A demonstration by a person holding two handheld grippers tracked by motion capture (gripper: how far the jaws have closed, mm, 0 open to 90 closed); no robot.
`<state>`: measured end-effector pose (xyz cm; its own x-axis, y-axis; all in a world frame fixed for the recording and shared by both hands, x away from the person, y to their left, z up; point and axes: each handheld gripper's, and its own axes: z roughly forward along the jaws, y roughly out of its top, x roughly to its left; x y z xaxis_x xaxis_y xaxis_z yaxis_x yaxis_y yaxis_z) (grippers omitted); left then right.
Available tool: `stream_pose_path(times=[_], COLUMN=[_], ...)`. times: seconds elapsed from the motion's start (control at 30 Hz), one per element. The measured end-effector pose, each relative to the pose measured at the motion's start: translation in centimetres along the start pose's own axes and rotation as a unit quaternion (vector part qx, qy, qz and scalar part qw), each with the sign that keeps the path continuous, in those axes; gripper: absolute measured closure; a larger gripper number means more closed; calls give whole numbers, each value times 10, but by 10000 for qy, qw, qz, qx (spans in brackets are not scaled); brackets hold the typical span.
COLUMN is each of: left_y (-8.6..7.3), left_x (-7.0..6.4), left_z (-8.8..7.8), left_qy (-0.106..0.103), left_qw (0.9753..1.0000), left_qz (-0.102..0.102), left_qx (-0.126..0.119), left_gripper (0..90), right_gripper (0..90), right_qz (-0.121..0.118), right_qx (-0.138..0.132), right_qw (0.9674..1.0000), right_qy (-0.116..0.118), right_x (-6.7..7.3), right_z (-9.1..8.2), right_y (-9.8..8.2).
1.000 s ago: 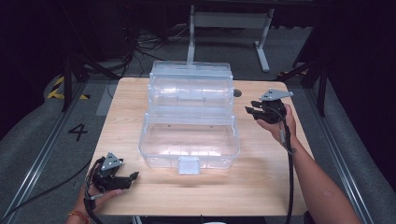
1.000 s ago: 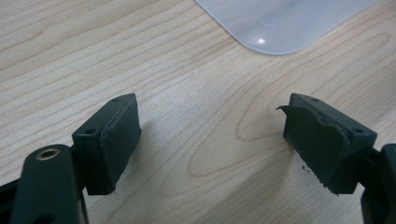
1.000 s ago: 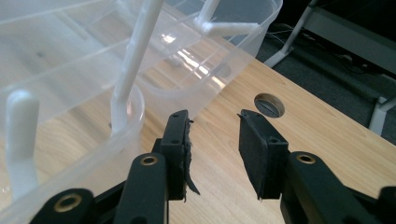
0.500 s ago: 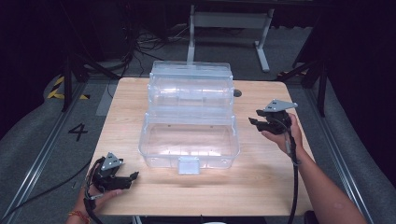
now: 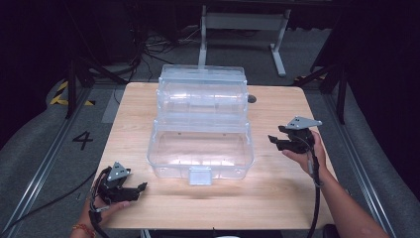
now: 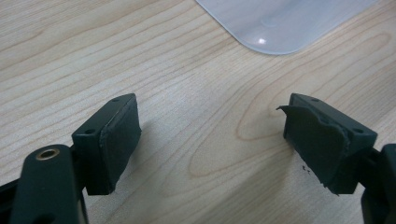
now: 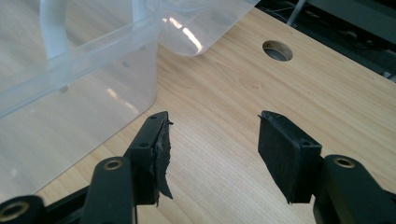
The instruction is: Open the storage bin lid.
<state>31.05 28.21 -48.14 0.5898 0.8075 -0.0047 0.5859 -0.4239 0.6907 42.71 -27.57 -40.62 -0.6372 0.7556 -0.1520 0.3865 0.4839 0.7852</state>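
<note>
The wooden table (image 5: 277,198) carries a big clear plastic box (image 5: 200,148), its lid thrown back and standing open at the far side. From the right gripper (image 5: 278,143), the box sits just off the jaw tips toward the table's middle, near but not touching; in the right gripper view its see-through wall (image 7: 70,102) rises just beside the left-hand jaw, with bare wood between the two pads. That gripper's jaws have just been opening and now stand spread, nothing between them. The hand (image 5: 309,151) holding it hovers near the table's right edge, the grey three-cornered plate (image 5: 302,122) on top.

From the left gripper (image 5: 136,190), the box lies ahead of the jaws and a little off, well apart; in the left gripper view only a rounded corner of it (image 6: 280,23) shows beyond the pads, across a stretch of wood grain. Those jaws are spread wide too, empty, low over the near left corner of the table.

A small latch tab (image 5: 200,175) hangs at the front of the box, between the two grippers. Beyond the right gripper's jaws there is a round hole (image 7: 277,50) in the tabletop.
</note>
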Motion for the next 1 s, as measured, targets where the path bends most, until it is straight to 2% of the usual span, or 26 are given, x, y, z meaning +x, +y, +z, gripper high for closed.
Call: stream_pose_path(times=[0.17,0.33,0.6,0.9,1.0], left_y=[0,0,0,0,0], left_x=[0,0,0,0,0], left_z=[0,0,0,0,0], left_qy=[-9,0,10,12,20], left_qw=[10000,10000,10000,10000,10000], left_qz=[-5,2,-19,-24,-33], left_qx=[8,-1,0,18,-8], left_gripper=[192,192,189,190,186], right_gripper=[424,423,416,405,391], right_qz=[-16,-73,68,22,92], right_qx=[76,144,169,173,214], right_qw=[10000,9999,9998,9997,9996], right_qy=[62,15,-49,-191,-171], right_x=[3,5,5,8,8], right_z=[-4,-7,-16,-26,-31], right_y=[-9,-20,-38,-60,-71])
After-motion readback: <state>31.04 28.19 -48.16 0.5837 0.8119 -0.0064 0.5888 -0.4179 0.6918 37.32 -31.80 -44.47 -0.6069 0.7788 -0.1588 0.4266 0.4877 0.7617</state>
